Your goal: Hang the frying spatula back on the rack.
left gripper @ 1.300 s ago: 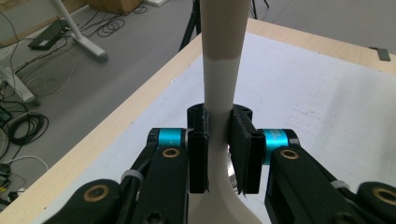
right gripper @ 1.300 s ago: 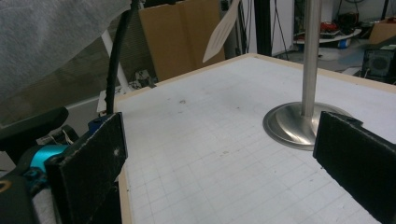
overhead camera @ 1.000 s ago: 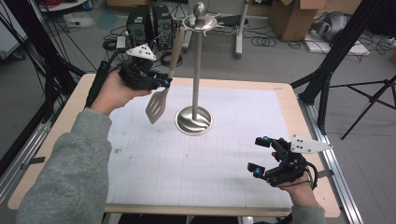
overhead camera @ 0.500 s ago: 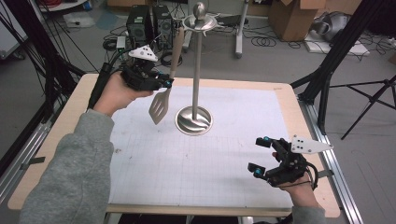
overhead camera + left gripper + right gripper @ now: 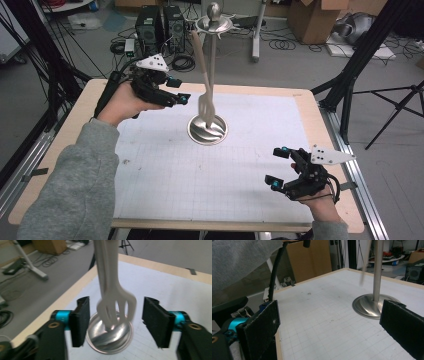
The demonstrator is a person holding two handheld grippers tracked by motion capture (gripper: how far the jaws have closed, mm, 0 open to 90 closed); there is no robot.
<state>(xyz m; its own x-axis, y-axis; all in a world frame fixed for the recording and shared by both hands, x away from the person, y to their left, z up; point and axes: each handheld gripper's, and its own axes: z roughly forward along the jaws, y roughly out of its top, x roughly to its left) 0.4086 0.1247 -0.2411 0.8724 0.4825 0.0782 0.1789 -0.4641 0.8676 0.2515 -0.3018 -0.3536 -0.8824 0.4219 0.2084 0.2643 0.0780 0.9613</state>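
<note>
At upper centre of the high view, the spatula (image 5: 206,95) hangs free from the stand (image 5: 214,25). Left hand-held gripper (image 5: 179,95) has just been opening; its jaws stand apart, nothing clamped, so hanging looks done. Right hand-held gripper (image 5: 277,167) rests apart, lower right on the bench (image 5: 70,150).

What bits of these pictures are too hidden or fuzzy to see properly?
- Slotted spatula: motion-blurred in the left gripper view, and its handle top is cut off by the upper edge.
- Stand: its top is cut off by the upper edge in the right gripper view.
- How the spatula hooks onto the stand's top disc: too small in the high view.
</note>
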